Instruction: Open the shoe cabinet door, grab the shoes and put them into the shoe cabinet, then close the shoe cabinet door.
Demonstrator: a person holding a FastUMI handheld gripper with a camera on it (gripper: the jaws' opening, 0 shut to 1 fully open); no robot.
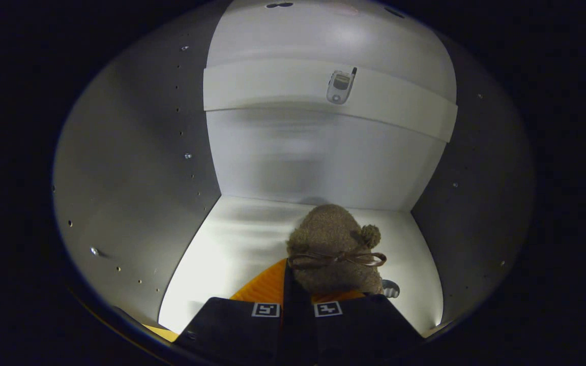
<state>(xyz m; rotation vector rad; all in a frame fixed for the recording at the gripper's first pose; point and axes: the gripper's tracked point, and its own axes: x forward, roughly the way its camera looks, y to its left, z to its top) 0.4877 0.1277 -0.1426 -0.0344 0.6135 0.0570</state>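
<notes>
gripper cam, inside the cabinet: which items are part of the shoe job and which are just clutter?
Job:
- fuzzy brown slipper with bow and orange sole, just ahead of the fingers
- shoe cabinet interior, slipper over its floor
- hand-held gripper, fingers close together at the slipper's heel end; grip itself hidden

Lying about:
- flip phone on the upper shelf
- small grey object beside the slipper, unidentifiable

Fuzzy brown shoe (pixel 334 249) — orange sole — white cabinet (pixel 318 157)
</notes>
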